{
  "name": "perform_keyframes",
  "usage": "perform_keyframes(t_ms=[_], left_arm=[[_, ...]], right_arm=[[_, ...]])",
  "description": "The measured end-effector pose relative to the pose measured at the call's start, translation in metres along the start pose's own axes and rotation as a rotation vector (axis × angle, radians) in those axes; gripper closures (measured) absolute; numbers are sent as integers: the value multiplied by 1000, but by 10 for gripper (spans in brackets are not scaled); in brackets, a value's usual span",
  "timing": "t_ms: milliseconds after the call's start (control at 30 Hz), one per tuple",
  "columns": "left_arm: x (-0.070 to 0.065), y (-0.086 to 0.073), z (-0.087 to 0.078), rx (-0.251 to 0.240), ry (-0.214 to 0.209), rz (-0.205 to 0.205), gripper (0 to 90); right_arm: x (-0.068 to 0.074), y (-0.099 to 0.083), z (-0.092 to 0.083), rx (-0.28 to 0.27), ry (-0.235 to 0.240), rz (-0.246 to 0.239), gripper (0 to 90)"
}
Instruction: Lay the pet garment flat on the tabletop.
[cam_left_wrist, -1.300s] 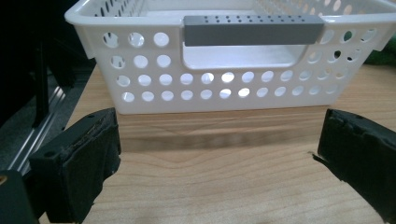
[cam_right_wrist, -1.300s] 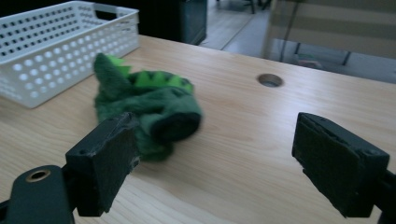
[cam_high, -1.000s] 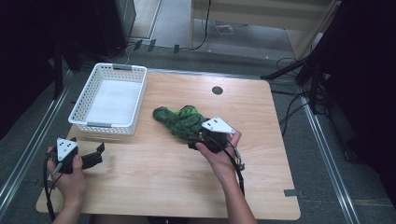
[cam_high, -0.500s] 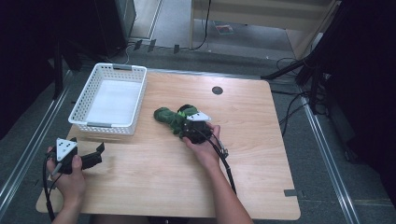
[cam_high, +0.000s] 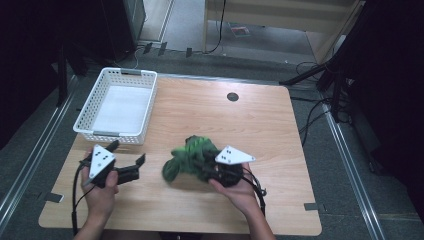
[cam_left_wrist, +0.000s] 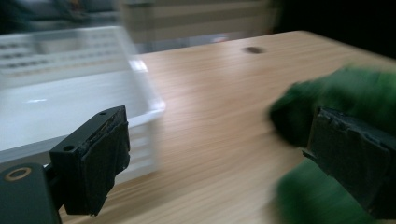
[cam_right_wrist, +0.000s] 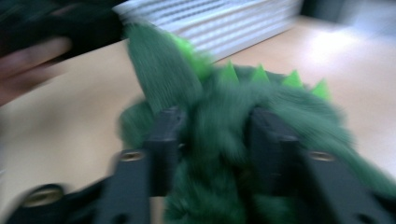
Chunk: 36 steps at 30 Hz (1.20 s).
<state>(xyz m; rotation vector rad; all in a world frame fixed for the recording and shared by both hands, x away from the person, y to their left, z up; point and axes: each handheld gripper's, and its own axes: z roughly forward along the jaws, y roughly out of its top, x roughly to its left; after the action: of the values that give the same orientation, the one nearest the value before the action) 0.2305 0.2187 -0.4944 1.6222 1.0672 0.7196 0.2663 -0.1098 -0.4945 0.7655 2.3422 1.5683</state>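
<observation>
My right gripper (cam_high: 207, 170) is clamped on the green plush toy (cam_high: 187, 156) near the table's (cam_high: 280, 145) front edge, jaws just eased wider. My left gripper (cam_high: 131, 161) stands open and empty beside it. Motion blur smears both gripper views. The toy has come nearer me — farther from the white basket (cam_high: 150, 92).

Plush toy (cam_high: 192, 157) was dark green w/ a row of lime-green spikes (cam_right_wrist: 275, 77). Basket (cam_high: 97, 134) was white plastic, lattice-pattern walls. Table (cam_high: 200, 110) was light wood grain w/ a dark round spot (cam_high: 232, 96). Both grippers black, each w/ a pale grey plate dotted black.
</observation>
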Motion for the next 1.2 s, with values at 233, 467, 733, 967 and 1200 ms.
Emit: perform_keyframes(t_ms=[233,467,733,967,1200], left_arm=[[-36,-18,36,78,-172,18,146],[-45,-28,51,191,-347,-15,153],[-43,-24,48,240,-372,-4,767],[-29,-8,36,180,-399,-21,891],[-18,-19,46,279,-275,-85,876]], right_arm=[[-14,-5,-44,-93,-4,93,437],[-20,-15,-15,33,-16,146,412],[-21,-16,-9,54,-59,181,856],[-8,12,-43,-154,-54,131,852],[0,30,-50,-170,-85,107,601]])
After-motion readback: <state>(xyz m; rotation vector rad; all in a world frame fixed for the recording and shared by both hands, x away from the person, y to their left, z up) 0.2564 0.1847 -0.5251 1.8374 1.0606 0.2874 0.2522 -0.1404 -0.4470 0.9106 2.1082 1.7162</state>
